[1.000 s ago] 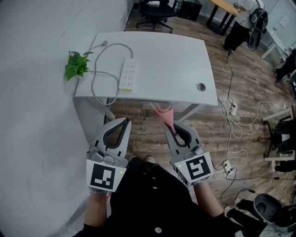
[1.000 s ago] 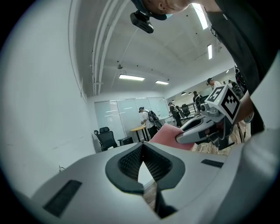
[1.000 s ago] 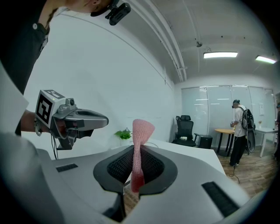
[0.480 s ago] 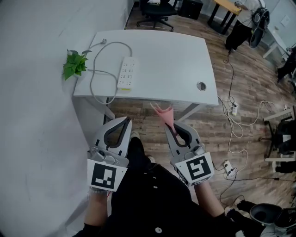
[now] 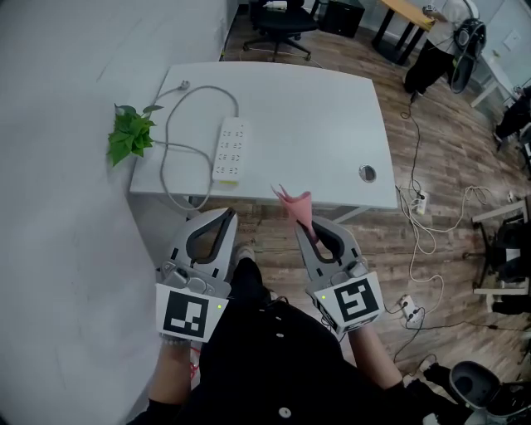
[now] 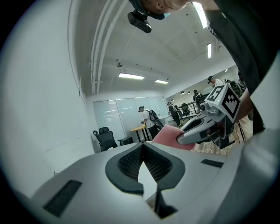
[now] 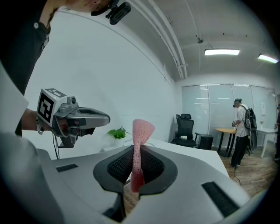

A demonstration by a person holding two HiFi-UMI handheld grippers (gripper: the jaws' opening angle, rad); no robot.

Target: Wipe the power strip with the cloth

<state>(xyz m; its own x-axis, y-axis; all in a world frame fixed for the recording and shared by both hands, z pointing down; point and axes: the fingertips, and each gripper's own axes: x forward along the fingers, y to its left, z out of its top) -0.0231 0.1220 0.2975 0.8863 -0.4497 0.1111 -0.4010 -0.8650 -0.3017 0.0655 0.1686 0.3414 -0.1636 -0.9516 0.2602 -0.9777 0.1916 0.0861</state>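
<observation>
A white power strip (image 5: pixel 231 149) lies on the left part of the white table (image 5: pixel 315 108), and its grey cable (image 5: pixel 176 148) loops toward the wall. Both grippers hover over the floor, short of the table's near edge. My right gripper (image 5: pixel 302 226) is shut on a pink cloth (image 5: pixel 294 202) that sticks up past its tips; the cloth (image 7: pixel 141 131) also stands between the jaws (image 7: pixel 136 151) in the right gripper view. My left gripper (image 5: pixel 227 216) is shut with nothing in it, its tips (image 6: pixel 142 145) touching. The strip is hidden in both gripper views.
A small green plant (image 5: pixel 129 137) hangs at the table's left edge by the wall. There is a round cable hole (image 5: pixel 367 173) near the table's right front. Behind stand an office chair (image 5: pixel 278 21) and a person (image 5: pixel 436 41). Loose cables (image 5: pixel 423 217) cross the wooden floor at the right.
The table and power strip sit lower and a little larger in the head view, so I have come nearer. Both grippers keep their places and grips.
</observation>
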